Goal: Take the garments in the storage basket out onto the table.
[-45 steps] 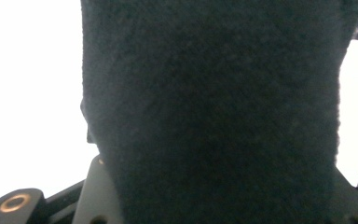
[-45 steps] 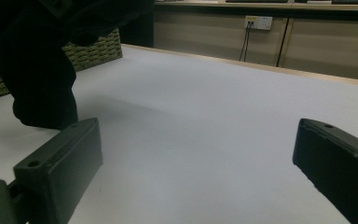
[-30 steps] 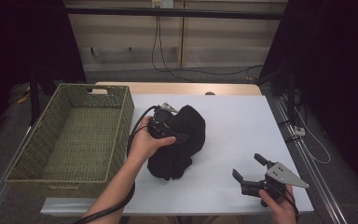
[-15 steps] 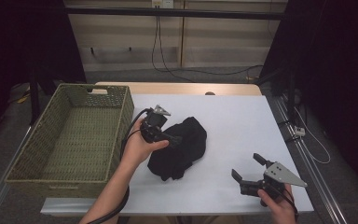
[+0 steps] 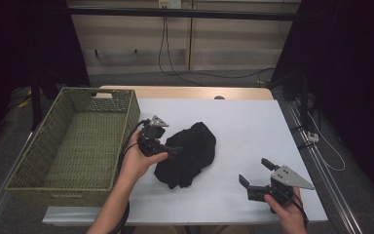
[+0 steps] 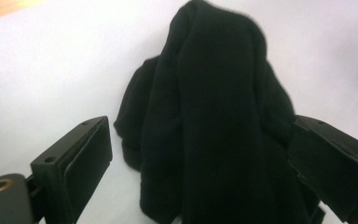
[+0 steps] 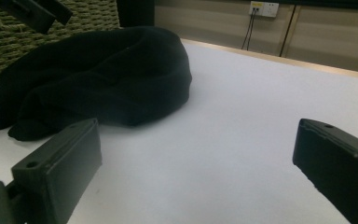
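A black cloth (image 5: 189,152) lies crumpled on the white table (image 5: 253,126), just right of a woven basket. My left gripper (image 5: 173,147) is at the cloth's left edge, held in a hand. In the left gripper view it (image 6: 200,158) is open, its jaws standing wide on either side of the cloth (image 6: 214,116), and I cannot tell whether they touch it. My right gripper (image 5: 254,171) hovers open near the table's front right, apart from the cloth. Between its jaws (image 7: 200,163) there is only bare table, with the cloth (image 7: 102,74) farther off.
A green woven basket (image 5: 73,141) with nothing in it stands at the table's left. Behind the table a wooden strip (image 5: 190,92) runs along its far edge, and cables hang on the wall. A metal rail (image 5: 302,141) borders the right side.
My left gripper has drawn back to the left, from on top of the cloth to its left edge. The cloth now lies lower and more spread out. The right gripper has held still.
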The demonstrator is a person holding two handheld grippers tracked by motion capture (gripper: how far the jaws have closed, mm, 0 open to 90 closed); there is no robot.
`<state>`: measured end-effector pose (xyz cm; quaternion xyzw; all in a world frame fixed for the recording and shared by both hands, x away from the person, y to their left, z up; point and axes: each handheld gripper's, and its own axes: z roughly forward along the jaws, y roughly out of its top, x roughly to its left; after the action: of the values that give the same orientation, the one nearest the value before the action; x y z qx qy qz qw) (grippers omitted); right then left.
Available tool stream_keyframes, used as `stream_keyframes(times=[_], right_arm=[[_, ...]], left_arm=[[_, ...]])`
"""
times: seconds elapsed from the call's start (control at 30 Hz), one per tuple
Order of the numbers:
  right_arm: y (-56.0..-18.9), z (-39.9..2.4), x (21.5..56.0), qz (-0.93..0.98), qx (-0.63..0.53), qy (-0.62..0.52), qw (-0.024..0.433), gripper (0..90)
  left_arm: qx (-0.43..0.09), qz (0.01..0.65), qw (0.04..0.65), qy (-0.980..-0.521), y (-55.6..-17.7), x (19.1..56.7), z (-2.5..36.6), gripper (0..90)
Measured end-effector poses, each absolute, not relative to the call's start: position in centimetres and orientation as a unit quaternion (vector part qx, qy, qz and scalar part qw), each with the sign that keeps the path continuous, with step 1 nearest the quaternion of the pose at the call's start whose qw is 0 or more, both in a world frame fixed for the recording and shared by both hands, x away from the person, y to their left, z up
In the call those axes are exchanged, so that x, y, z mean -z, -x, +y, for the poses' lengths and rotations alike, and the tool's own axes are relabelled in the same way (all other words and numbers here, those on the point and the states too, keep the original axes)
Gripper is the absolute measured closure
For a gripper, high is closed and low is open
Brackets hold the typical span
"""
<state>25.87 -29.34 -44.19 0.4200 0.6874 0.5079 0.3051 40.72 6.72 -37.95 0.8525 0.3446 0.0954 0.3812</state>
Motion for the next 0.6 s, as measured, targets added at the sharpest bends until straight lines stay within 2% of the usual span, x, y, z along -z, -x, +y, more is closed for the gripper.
stream_keyframes(times=[0.27, 0.33, 0.6], right_arm=[[-27.0, -28.2, 44.0, 0.702, -0.482, -0.427, 0.304, 0.8], [-27.4, -27.9, 44.1, 0.705, -0.479, -0.433, 0.292, 1.6], [-29.5, -26.5, 43.4, 0.713, -0.484, -0.426, 0.276, 8.7]], left_arm=[[-0.102, 0.354, 0.385, -0.847, -40.8, 38.0, 7.1, 6.5], [-0.105, 0.354, 0.383, -0.847, -40.9, 38.2, 7.1, 6.5], [-0.106, 0.355, 0.388, -0.844, -41.1, 38.0, 7.3, 6.1]])
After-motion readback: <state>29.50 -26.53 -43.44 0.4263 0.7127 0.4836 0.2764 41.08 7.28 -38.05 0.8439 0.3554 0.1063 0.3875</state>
